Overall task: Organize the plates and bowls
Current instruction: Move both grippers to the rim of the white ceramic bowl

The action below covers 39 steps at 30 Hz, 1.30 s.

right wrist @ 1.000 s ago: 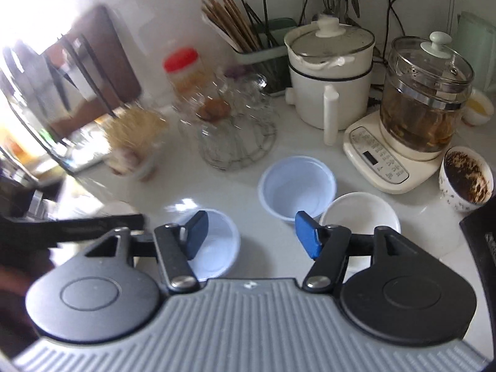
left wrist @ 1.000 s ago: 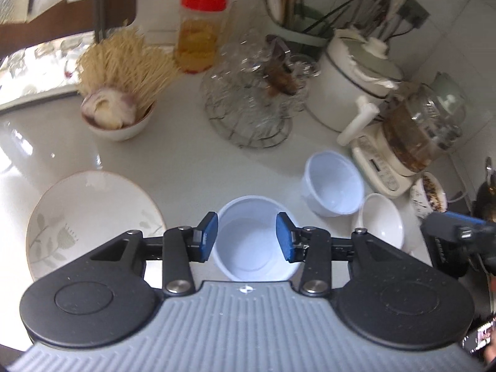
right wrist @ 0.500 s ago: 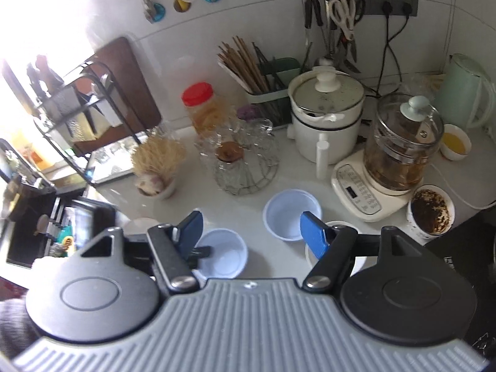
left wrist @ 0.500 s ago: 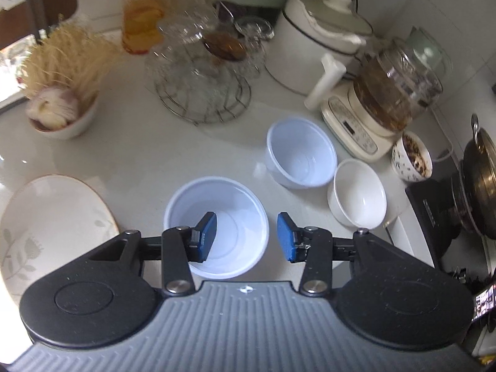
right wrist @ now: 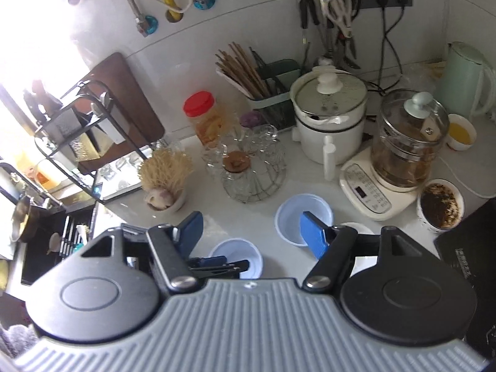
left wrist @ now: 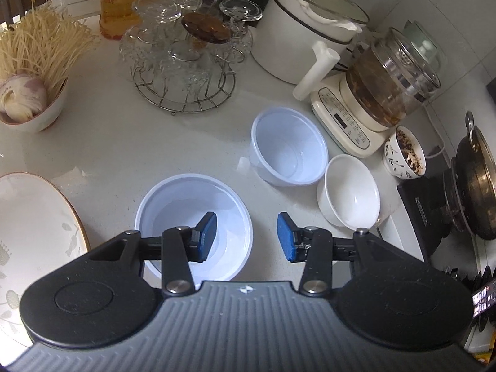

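I have the left gripper (left wrist: 246, 235) low over the near plastic bowl (left wrist: 193, 226), jaws apart, one pad inside the bowl and the other outside its rim at three o'clock, so a squeeze should pinch the wall. A second plastic bowl (left wrist: 290, 150) sits at one o'clock, touching a white ceramic bowl (left wrist: 352, 195); the plate (left wrist: 34, 226) lies at nine o'clock. My right gripper (right wrist: 251, 232) hangs high, spread and empty, clear of the work.

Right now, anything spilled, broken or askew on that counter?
Nothing spilled or broken. The near plastic bowl, the far plastic bowl and the white ceramic bowl all sit upright and empty, unstacked. The patterned plate lies flat. The small patterned bowl holds dark residue; it looks used.
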Tool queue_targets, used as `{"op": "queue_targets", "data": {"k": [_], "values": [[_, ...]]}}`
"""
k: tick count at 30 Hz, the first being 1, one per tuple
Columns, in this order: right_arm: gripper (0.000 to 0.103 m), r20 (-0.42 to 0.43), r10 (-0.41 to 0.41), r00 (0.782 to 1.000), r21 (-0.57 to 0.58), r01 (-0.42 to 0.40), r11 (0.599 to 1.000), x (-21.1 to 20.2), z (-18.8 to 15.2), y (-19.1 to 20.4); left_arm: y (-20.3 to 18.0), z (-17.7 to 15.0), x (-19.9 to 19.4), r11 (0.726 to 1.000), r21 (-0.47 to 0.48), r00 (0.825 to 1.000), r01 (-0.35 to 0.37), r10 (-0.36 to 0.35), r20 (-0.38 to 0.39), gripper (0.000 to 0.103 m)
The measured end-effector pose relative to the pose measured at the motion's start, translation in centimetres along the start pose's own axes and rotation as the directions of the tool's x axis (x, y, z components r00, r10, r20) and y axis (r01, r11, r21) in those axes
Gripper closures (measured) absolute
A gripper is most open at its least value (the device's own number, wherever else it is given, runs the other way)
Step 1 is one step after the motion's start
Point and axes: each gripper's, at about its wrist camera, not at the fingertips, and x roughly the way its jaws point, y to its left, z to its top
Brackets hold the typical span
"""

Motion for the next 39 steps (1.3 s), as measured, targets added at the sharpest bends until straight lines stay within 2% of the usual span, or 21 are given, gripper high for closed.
{"op": "queue_targets", "data": {"k": [2, 13, 18, 20, 29, 37, 39], "values": [[0.032, 0.019, -0.012, 1.0, -0.023, 0.012, 1.0, 0.0, 0.2, 0.3, 0.2, 0.2, 0.0, 1.0, -0.004, 1.0, -0.005, 0.005, 0.004, 0.054], [0.032, 0.0, 0.033, 0.999, -0.031, -0.033, 0.999, 0.4, 0.6, -0.2, 0.3, 0.7, -0.3, 0.999, -0.02, 0.999, -0.028, 0.029, 0.03, 0.054], [0.032, 0.051, -0.02, 0.999, -0.067, 0.023, 0.997, 0.6, 0.7, -0.6, -0.1, 0.7, 0.5, 0.999, -0.024, 0.999, -0.033, 0.033, 0.02, 0.054], [0.032, 0.043, -0.021, 0.999, -0.07, 0.024, 0.997, 1.2, 0.5, -1.0, -0.3, 0.7, 1.0, 0.999, -0.025, 0.999, -0.035, 0.036, 0.014, 0.054], [0.032, 0.01, -0.133, 0.991, -0.018, 0.133, 0.991, 4.7, -1.9, -5.9, -1.7, 2.0, 0.9, 0.999, -0.023, 0.998, -0.025, 0.026, 0.056, 0.054], [0.032, -0.031, -0.182, 0.983, 0.101, 0.185, 0.978, 8.6, -4.3, -11.6, -4.0, 2.2, 3.1, 0.999, -0.035, 0.998, 0.029, -0.027, 0.058, 0.054], [0.032, -0.047, -0.169, 0.985, 0.129, 0.174, 0.976, 9.8, -4.8, -12.9, -4.7, 2.2, 4.1, 0.998, -0.044, 0.998, 0.044, -0.042, 0.049, 0.054]]}}
